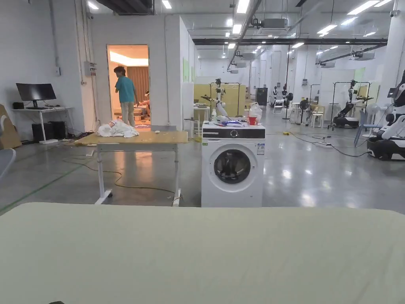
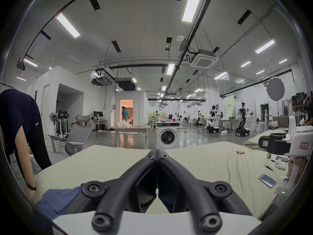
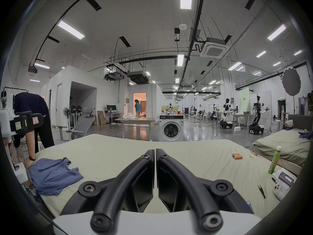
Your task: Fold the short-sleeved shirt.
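Blue short-sleeved shirt (image 3: 54,176) lies crumpled, untouched on the bed (image 3: 186,157) — folding not begun; left gripper (image 2: 157,154) and right gripper (image 3: 155,152), both closed on nothing, must be opened and brought to it

Soft blue cloth shirt (image 3: 54,176), matt sheet (image 3: 186,155), glossy floor (image 1: 316,174)

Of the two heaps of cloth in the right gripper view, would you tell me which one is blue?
The blue shirt lying crumpled on the near bed; the other heap, on the far wooden table, is white.
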The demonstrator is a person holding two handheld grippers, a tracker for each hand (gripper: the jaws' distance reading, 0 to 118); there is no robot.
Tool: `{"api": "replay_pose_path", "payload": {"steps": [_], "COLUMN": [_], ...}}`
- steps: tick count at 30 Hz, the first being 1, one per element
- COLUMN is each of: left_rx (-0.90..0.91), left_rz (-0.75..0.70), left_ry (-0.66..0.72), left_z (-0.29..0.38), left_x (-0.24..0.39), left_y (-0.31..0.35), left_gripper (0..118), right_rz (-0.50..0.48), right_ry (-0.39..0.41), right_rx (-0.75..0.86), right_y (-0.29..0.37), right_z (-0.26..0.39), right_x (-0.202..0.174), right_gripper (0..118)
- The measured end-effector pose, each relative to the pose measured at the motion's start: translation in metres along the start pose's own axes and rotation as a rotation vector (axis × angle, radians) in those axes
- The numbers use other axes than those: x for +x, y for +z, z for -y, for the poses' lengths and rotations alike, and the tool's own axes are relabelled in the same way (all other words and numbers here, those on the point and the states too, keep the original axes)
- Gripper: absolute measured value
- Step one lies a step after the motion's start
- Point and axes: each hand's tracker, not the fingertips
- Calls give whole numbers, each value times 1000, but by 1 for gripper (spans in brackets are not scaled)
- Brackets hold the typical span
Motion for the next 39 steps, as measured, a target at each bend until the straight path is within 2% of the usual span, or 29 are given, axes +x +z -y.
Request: {"api": "replay_pose_path", "payload": {"steps": [4, 10, 17, 23, 25, 26, 27, 28, 30, 32, 34, 35, 36, 37, 38, 39], "left_rx": [-9, -11, -22, -44, -48, -51, -55, -83, -135, -150, -166, -189, -211, -225, -221, -218], "left_rz": [-1, 2, 1, -13, -17, -17, -20, -38, -64, -60, 60, 129, 174, 235, 284, 294], "left_ry": [4, 2, -1, -10, -33, -90, -159, -269, -569, -954, -1318, -1461, -1536, -1591, -1615, -1618], "left_z": [1, 1, 1, 1, 2, 3, 4, 8, 29, 70, 111, 130, 142, 154, 161, 166], "left_x": [0, 2, 3, 3, 2, 4, 7, 11, 19, 17, 4, -1, -4, -7, -8, -6], "left_y": [-2, -3, -3, -3, -4, -4, -5, -10, -16, -18, -6, 0, 6, 13, 20, 23], "left_gripper": [0, 0, 0, 0, 0, 0, 0, 0, 0, 0, 0, 0, 0, 0, 0, 0], "right_rz": [16, 30, 42, 66, 104, 116, 131, 142, 125, 108, 38, -14, -52, -101, -134, -149], "right_ry": [16, -19, -21, -2, 21, 63, 145, 267, 584, 953, 1242, 1361, 1437, 1516, 1574, 1600], "right_rx": [-4, -24, -35, -40, -70, -87, -93, -98, -109, -119, -123, -141, -156, -169, -178, -184], "right_y": [0, 1, 1, 3, 0, -3, -5, -8, -10, -11, -9, -5, -2, 0, 4, 7], "right_z": [1, 4, 3, 3, 4, 4, 3, 3, 10, 28, 50, 68, 82, 90, 100, 109], "right_x": [1, 7, 9, 9, 10, 9, 6, 1, -12, -27, -40, -27, -14, -37, -38, -41], "right_gripper": [0, 0, 0, 0, 0, 0, 0, 0, 0, 0, 0, 0, 0, 0, 0, 0]}}
